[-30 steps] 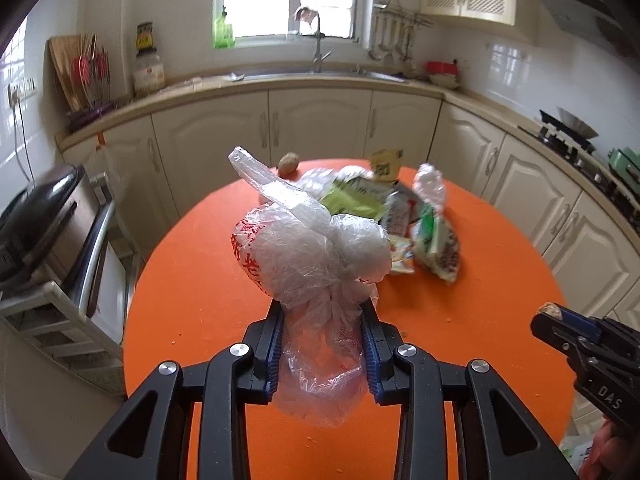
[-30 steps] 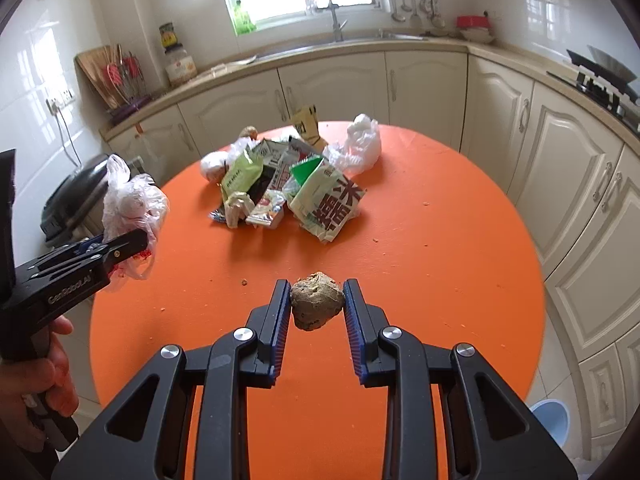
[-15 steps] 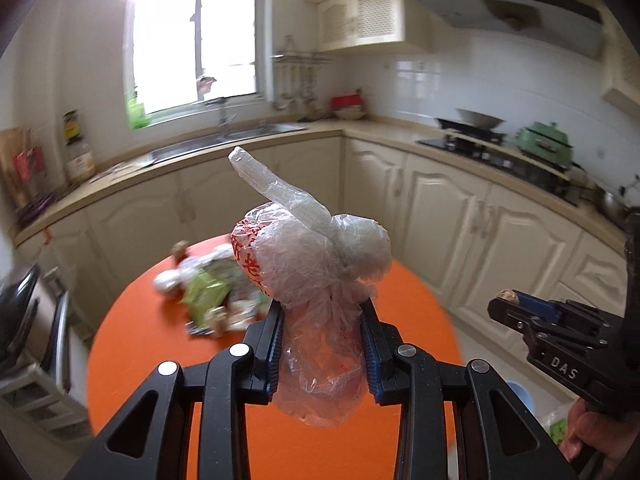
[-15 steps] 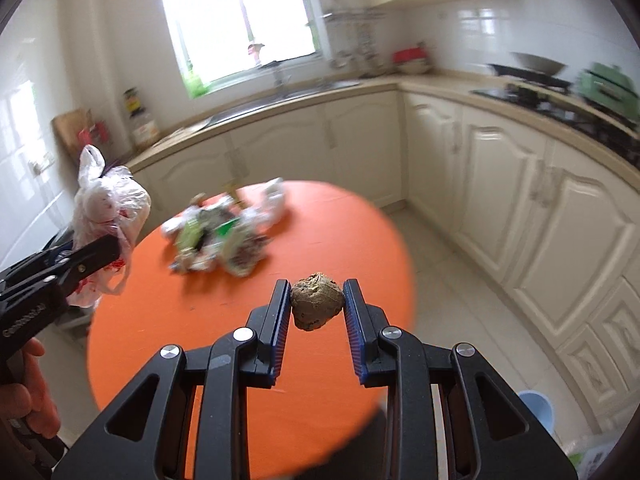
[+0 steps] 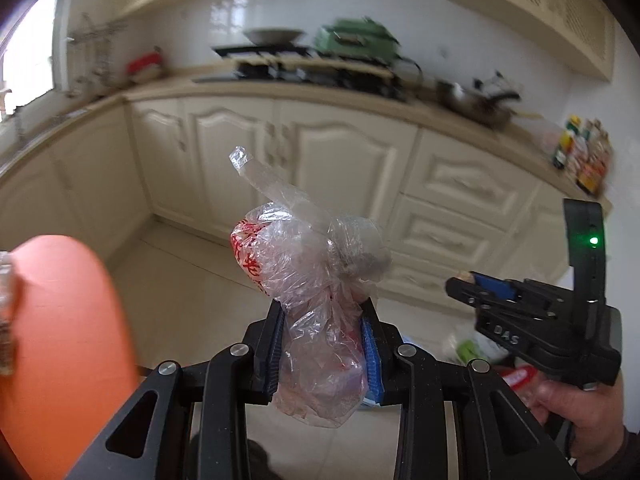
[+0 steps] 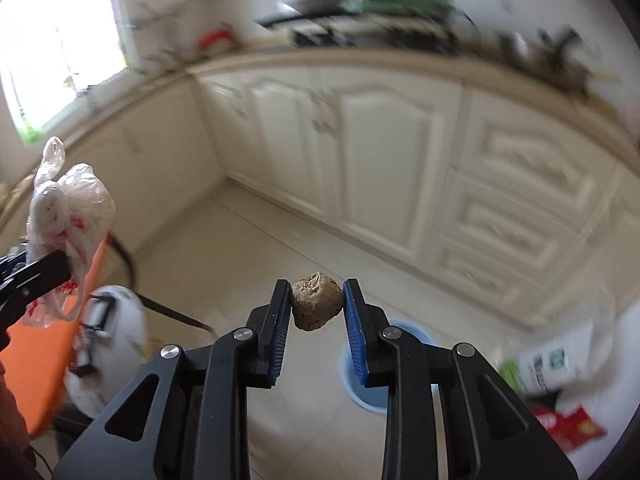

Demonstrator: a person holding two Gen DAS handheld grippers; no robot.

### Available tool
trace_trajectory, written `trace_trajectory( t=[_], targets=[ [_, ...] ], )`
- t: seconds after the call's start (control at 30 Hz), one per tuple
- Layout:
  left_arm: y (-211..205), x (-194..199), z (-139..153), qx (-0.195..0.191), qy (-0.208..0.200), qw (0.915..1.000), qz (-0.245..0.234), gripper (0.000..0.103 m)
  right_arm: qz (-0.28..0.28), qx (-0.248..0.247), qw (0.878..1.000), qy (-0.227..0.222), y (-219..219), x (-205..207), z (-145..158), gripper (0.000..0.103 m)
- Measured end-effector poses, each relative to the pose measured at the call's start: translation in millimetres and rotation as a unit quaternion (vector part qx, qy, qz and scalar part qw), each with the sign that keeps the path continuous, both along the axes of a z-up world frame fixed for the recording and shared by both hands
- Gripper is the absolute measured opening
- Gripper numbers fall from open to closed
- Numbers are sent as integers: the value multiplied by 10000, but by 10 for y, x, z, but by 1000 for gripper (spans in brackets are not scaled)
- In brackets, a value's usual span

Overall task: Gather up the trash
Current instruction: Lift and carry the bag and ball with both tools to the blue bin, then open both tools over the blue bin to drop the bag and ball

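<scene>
My left gripper [image 5: 323,340] is shut on a crumpled clear plastic bag [image 5: 312,280] with red print, held over the tiled floor. The same bag [image 6: 68,216] shows at the left of the right wrist view, pinched in the left gripper [image 6: 60,268]. My right gripper [image 6: 316,308] is shut on a brown lumpy ball of trash [image 6: 316,306]. Below and behind it stands a light blue bin [image 6: 376,392] on the floor. In the left wrist view the right gripper [image 5: 464,284] is at the right, held by a hand [image 5: 580,404].
The orange table [image 5: 68,340] is at the left edge. Cream cabinets [image 5: 340,168] run along the wall under a counter with a stove. Loose wrappers [image 6: 560,384] lie on the floor at the right. A white stool [image 6: 116,344] stands beside the table.
Both grippers have swung right, away from the table and its trash pile, toward the cabinets and floor. The blue bin has come into view. Both keep their loads.
</scene>
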State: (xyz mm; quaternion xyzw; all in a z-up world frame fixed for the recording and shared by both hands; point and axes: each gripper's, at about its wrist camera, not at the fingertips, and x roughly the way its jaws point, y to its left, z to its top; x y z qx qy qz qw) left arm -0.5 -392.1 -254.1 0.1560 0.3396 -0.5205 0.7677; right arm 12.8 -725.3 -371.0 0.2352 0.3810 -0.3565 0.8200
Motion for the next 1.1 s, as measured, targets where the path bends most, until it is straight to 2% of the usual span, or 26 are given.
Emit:
trace_trajectory(
  t=[0.23, 0.3, 0.47, 0.57, 0.6, 0.67, 0.7, 0.77, 0.8, 0.83, 0.93, 1.0, 1.1],
  targets=[
    [-695, -314, -825, 569, 656, 9930, -795, 30, -566, 580, 9961, 362, -557, -315, -838, 27],
    [-816, -134, -1032, 741, 812, 9895, -937, 30, -667, 714, 9944, 407, -679, -385, -1012, 27],
    [-1126, -124, -1516, 1115, 1408, 9758, -1245, 30, -953, 1088, 9886, 427, -910, -547, -1410, 27],
    [-1382, 81, -1774, 1339, 1602, 9684, -1362, 30, -1086, 1321, 9841, 472, -1048, -613, -1654, 27],
    [-1450, 17, -1849, 1393, 1643, 9663, -1413, 31, -1128, 1379, 9829, 469, -1083, -635, -1709, 27],
    [-1472, -80, -1983, 1477, 1760, 9611, -1534, 33, -1207, 1451, 9808, 483, -1147, -667, -1806, 28],
    [-1639, 154, -2072, 1552, 1818, 9582, -1572, 36, -1258, 1468, 9800, 471, -1174, -690, -1847, 28],
    [-1687, 232, -2185, 1718, 1834, 9551, -1572, 48, -1368, 1542, 9776, 432, -1223, -738, -1907, 30],
    [-2011, 409, -2245, 1792, 1799, 9547, -1551, 62, -1418, 1569, 9766, 391, -1238, -761, -1921, 32],
    [-2043, 412, -2263, 1803, 1725, 9563, -1524, 73, -1438, 1588, 9762, 350, -1246, -775, -1924, 38],
    [-2268, 573, -2228, 1803, 1552, 9605, -1444, 83, -1517, 1552, 9756, 321, -1249, -802, -1908, 66],
    [-2361, 533, -2189, 1820, 1503, 9619, -1380, 84, -1574, 1530, 9751, 321, -1247, -815, -1888, 72],
    [-2311, 441, -2109, 1835, 1296, 9664, -1250, 89, -1677, 1479, 9742, 305, -1216, -830, -1832, 98]
  ],
)
